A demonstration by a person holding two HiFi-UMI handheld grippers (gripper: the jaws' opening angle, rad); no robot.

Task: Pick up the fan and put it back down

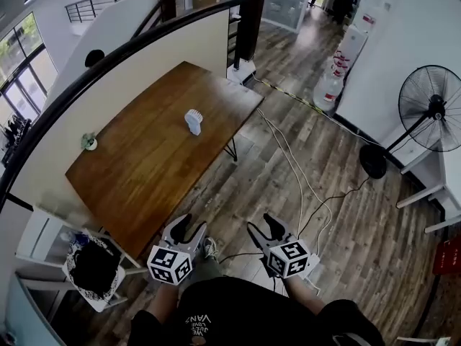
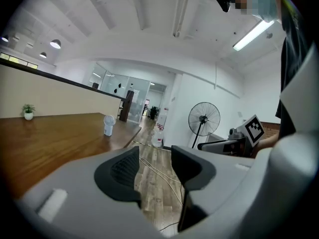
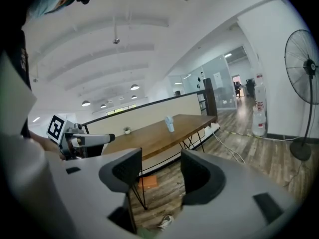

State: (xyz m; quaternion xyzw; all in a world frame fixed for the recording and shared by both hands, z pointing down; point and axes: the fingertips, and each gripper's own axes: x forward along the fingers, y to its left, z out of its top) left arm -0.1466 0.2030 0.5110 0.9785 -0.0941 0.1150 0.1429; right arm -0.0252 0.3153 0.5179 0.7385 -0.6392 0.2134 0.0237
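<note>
A small white fan [image 1: 193,121] stands upright on the brown wooden table [image 1: 144,179], toward its far end. In the left gripper view the small fan [image 2: 108,125] shows far off, left of the jaws; in the right gripper view it [image 3: 170,124] stands on the table ahead. My left gripper [image 1: 191,225] and right gripper [image 1: 263,225] hang side by side near my body, off the table's near corner, well short of the fan. Both are open with nothing between their fingers. The left gripper [image 2: 155,156] and the right gripper [image 3: 162,166] point slightly downward.
A large black pedestal fan [image 1: 432,110] stands on the floor at the right by the white wall. A small potted plant [image 1: 88,142] sits at the table's left edge. A chair with a dark bundle [image 1: 94,269] is at the near left. Cables [image 1: 302,171] run across the wood floor.
</note>
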